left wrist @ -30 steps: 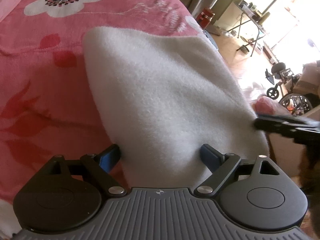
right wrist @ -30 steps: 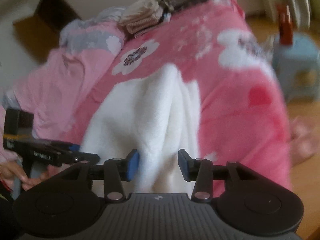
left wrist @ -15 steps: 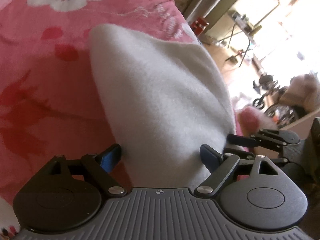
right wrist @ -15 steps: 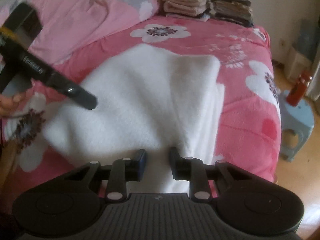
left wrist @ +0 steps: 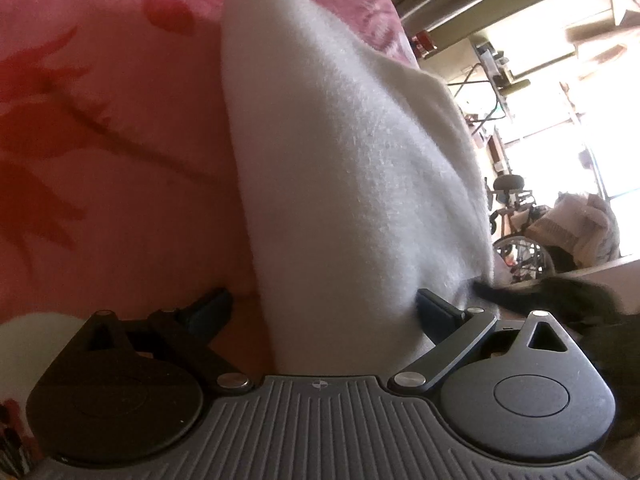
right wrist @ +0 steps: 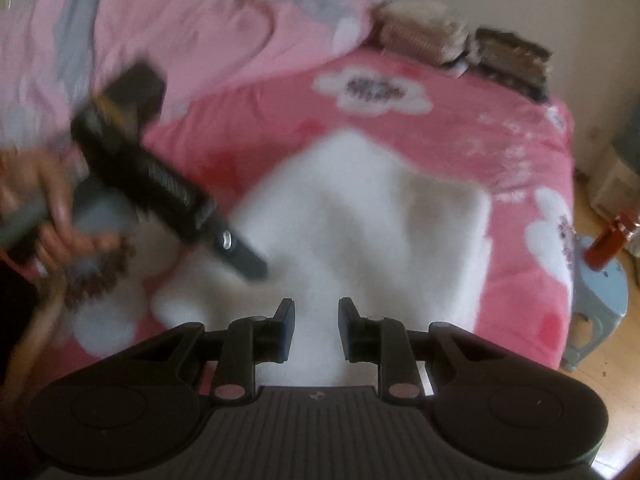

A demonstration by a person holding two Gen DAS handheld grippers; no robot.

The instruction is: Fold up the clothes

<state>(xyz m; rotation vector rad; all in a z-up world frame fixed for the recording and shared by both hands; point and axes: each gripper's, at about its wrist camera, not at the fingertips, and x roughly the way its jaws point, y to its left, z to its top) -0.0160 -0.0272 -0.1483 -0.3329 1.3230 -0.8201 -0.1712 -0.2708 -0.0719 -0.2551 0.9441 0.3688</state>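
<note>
Right hand-held gripper [right wrist: 316, 330] pinches the white fleece garment [right wrist: 360, 216]; left hand-held gripper [left wrist: 324, 312], just widened, straddles it ungripped. Risk: one-sided lift skews fold.

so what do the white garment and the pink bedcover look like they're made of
White garment: probably fleece or plush knit; matte, with a fuzzy raised nap along its edges. Pink bedcover: seemingly soft plush or flannel, matte, with a printed white flower pattern; blur leaves the weave unclear.
</note>
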